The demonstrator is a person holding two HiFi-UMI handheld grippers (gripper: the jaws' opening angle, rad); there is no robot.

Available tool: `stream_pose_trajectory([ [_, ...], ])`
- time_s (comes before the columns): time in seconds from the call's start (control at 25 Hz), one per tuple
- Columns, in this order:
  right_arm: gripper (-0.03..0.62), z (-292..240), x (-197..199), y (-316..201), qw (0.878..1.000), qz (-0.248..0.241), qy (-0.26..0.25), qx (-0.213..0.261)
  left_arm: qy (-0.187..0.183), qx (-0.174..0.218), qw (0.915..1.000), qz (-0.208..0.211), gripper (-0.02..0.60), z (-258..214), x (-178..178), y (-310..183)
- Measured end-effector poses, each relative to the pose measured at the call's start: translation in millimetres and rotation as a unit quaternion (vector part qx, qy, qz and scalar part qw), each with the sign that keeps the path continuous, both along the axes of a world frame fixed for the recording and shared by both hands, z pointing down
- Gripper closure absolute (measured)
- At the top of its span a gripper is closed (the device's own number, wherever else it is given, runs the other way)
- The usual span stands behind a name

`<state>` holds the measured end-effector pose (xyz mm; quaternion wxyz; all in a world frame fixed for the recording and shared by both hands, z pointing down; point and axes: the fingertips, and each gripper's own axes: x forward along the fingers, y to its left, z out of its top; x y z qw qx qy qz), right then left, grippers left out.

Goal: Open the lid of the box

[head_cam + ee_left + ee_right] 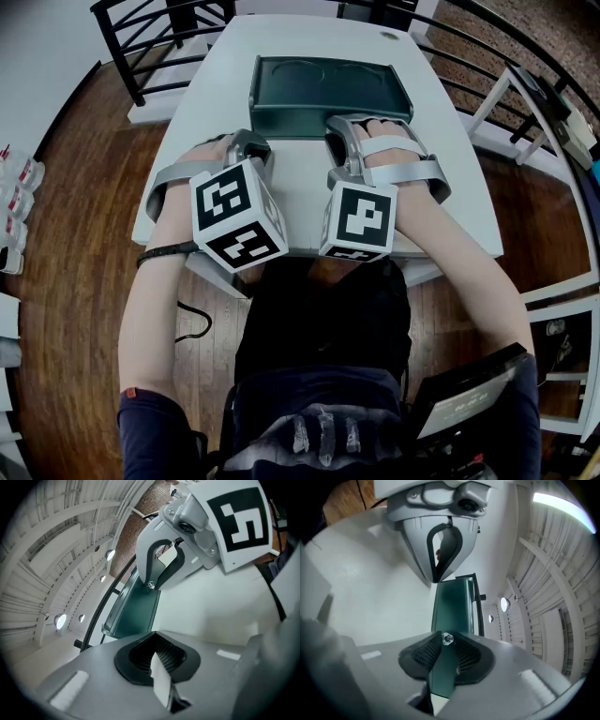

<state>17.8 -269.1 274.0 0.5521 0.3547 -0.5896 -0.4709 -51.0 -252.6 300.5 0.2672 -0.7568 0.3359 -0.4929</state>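
Note:
A dark green box with its lid down lies flat on the far middle of the white table. My right gripper reaches its front edge, and in the right gripper view a green strip of the lid runs between its black pads. The left gripper view shows its tips meeting at the box's rim. My left gripper sits by the box's front left corner. Its jaws are together and its tips are closed beside the box's end.
Black railings curve round the table's far side. A white frame stands to the right, and bottles sit on the floor at the left. A dark screen lies near my lap. Wooden floor surrounds the table.

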Motion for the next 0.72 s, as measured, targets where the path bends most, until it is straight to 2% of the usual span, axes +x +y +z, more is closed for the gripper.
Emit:
stream_pose_trajectory([
  [0.08, 0.520, 2, 1, -1, 1.000, 0.005, 0.010, 0.001, -0.002, -0.003, 0.9999, -0.017, 0.566, 1, -8, 1],
  [0.36, 0.523, 1, 1, -1, 1.000, 0.010, 0.016, 0.002, 0.000, -0.007, 0.9971, -0.076, 0.566, 1, -50, -4],
  [0.56, 0.524, 1, 0, 10, 1.000, 0.010, 0.006, -0.007, -0.001, -0.007, 0.9962, -0.087, 0.566, 2, -54, -11],
  [0.72, 0.523, -2, -5, 28, 1.000, 0.004, -0.007, -0.014, 0.031, -0.041, 0.9935, -0.102, 0.566, 3, -60, -13],
])
